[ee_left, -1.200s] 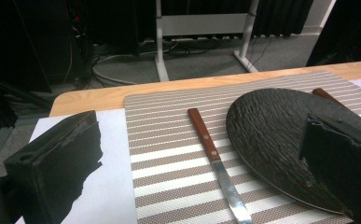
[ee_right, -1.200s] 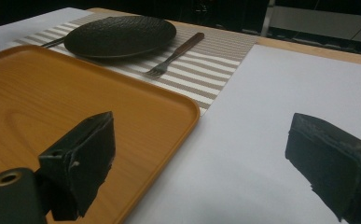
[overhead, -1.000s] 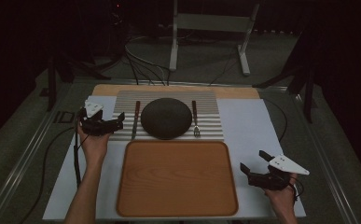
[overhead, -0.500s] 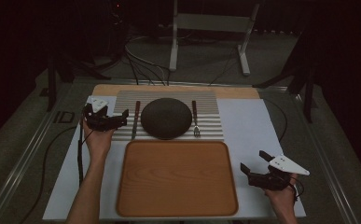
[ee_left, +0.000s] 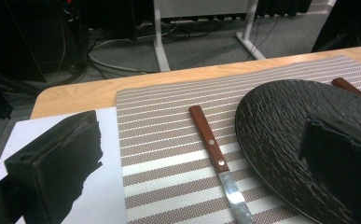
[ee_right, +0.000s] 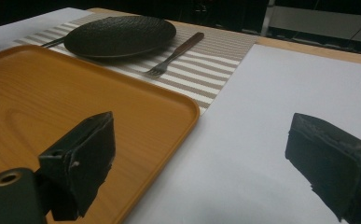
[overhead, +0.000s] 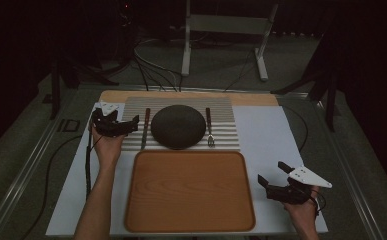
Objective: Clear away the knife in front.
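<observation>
Left claw [overhead: 127,125]: open wide, empty, aimed at knife [ee_left: 210,141].
Right claw [overhead: 271,176]: open, empty.
Advice: handle is best straddled squarely before closing.

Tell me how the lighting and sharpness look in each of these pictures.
High view: dim, dark surroundings, slightly soft. Left gripper view: knife and striped placemat sharp, near jaws blurred. Right gripper view: tray bright with soft sheen, plate and fork a bit soft.

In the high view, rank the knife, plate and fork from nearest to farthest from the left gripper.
From the left gripper:
1. Knife, just beside it on the mat's left side.
2. Plate, mid-mat.
3. Fork, right of the plate.
</observation>
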`<state>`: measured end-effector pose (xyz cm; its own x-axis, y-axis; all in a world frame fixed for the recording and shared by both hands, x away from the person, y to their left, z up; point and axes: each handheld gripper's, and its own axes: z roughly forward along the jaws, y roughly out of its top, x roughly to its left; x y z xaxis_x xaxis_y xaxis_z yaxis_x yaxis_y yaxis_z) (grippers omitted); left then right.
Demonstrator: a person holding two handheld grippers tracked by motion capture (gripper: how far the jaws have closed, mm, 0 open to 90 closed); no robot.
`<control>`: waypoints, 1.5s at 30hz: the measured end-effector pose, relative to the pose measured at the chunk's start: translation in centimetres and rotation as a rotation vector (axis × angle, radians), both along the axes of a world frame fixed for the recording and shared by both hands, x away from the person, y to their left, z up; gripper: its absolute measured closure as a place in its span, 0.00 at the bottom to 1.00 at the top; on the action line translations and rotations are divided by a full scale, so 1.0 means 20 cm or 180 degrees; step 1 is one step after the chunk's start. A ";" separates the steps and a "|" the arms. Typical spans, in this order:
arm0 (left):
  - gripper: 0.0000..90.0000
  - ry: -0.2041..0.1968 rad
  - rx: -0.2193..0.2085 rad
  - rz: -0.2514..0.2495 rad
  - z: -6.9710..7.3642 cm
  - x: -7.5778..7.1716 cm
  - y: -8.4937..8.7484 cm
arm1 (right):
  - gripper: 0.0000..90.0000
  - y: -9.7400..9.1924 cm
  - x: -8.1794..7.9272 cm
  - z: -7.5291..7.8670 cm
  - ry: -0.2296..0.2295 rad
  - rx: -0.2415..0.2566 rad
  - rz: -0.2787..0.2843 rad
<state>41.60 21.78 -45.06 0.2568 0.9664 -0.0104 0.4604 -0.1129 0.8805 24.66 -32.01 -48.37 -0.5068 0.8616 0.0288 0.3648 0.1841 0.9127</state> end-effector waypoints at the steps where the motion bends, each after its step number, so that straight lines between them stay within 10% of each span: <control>1: 0.00 0.0006 0.0004 -0.0007 0.00 0.01 -0.01 | 0.09 0.00 0.00 0.00 0.0000 0.0002 0.0002; 30: 0.04 0.0247 0.0114 0.0053 -0.11 0.18 -0.13 | 0.09 0.01 0.01 0.00 0.0012 0.0034 0.0042; 45: 0.19 0.0727 0.0074 0.0255 -0.21 0.26 -0.18 | 0.09 0.01 0.02 0.00 0.0032 0.0054 0.0076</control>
<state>46.81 18.17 -49.28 0.1729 0.9842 -0.0370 0.6555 -0.0869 0.7502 24.96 -31.73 -48.38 -0.5269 0.8486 0.0483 0.3696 0.1775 0.9121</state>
